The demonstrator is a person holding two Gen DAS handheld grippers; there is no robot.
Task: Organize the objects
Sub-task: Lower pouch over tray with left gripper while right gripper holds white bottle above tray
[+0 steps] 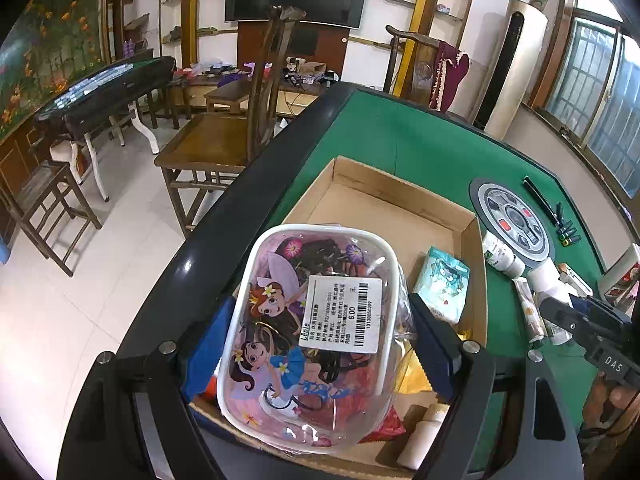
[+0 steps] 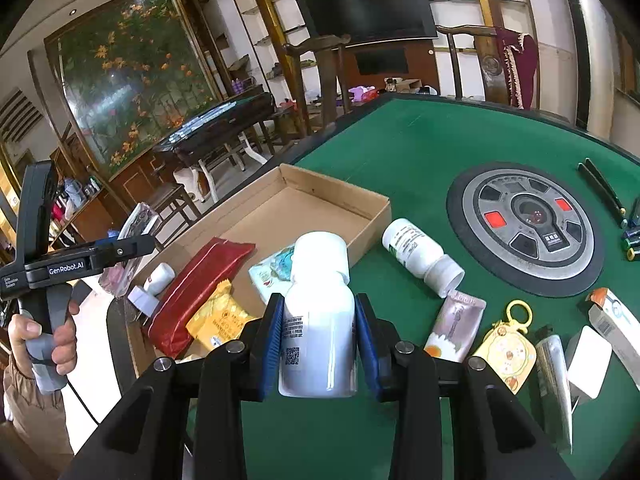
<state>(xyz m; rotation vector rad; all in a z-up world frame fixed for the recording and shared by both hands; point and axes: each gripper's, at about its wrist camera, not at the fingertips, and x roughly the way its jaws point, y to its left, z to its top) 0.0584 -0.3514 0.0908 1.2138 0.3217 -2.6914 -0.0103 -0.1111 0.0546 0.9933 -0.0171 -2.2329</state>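
A green felt desk (image 2: 420, 152) with a black rim carries the clutter, and set into its middle is a round grey control dial with red buttons (image 2: 526, 226); beyond it the room shows white floor tiles, dark wooden chairs, a black wall television (image 2: 366, 6) and a large flower painting (image 2: 128, 76). At the desk's left edge sits a shallow brown cardboard box (image 2: 328, 204), whose near end holds a red foil packet (image 2: 192, 292), a yellow snack packet (image 2: 218, 320), a pale blue tissue pack (image 2: 272, 270) and a small white bottle (image 2: 160, 278), while its far end is bare. The right hand-held gripper (image 2: 318, 324) clamps its blue pads on a white plastic bottle with a wide cap (image 2: 320, 320), held near the box's near right edge. A second white bottle with a green label (image 2: 420, 256) lies on its side on the felt just right of the box. The left hand-held gripper (image 1: 316, 344) grasps a clear plastic pouch printed with cartoon fairies and bearing a white price label (image 1: 312, 328), held above the near end of the box.
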